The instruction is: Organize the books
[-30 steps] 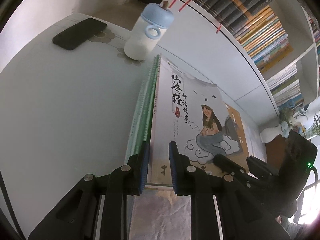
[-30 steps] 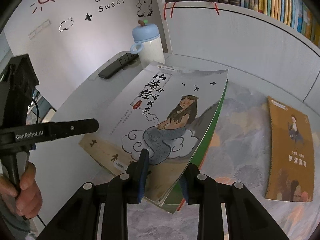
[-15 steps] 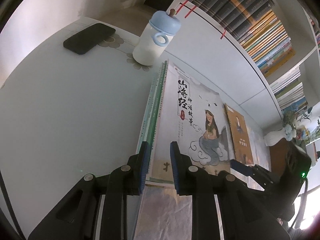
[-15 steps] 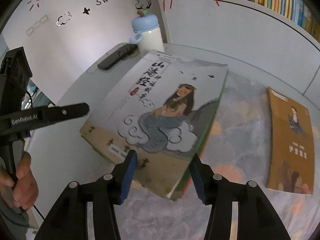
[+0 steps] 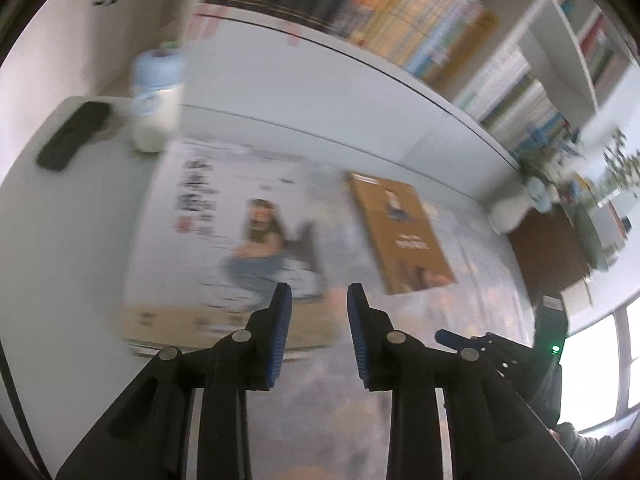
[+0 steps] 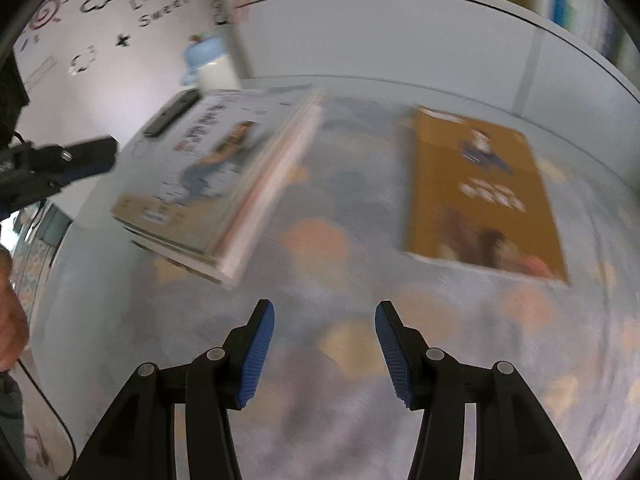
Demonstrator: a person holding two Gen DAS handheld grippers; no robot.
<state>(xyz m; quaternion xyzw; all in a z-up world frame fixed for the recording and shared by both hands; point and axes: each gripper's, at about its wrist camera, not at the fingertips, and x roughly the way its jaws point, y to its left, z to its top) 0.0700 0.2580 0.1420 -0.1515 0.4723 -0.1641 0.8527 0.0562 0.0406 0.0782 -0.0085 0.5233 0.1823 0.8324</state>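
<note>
A stack of books [image 5: 240, 232] topped by a white cover with a mermaid drawing lies flat on the table [image 5: 60, 260]. A brown book [image 5: 400, 232] lies alone to its right. My left gripper [image 5: 319, 288] hovers over the stack's near right corner, its jaws opening with nothing between them. In the right wrist view the stack [image 6: 216, 168] is at the left and the brown book [image 6: 480, 188] at the right. My right gripper [image 6: 325, 306] is open and empty above the patterned mat between them. Both views are blurred by motion.
A white bottle with a blue lid [image 5: 156, 108] and a black phone [image 5: 72, 134] sit at the table's far left corner. A full bookshelf [image 5: 400, 12] runs along the back wall. A white vase with a plant [image 5: 512, 212] stands at the far right.
Both grippers have let go of the book stack, which now lies flat on the table. Both have opened, pulled back and shifted right, the left one also rising.
</note>
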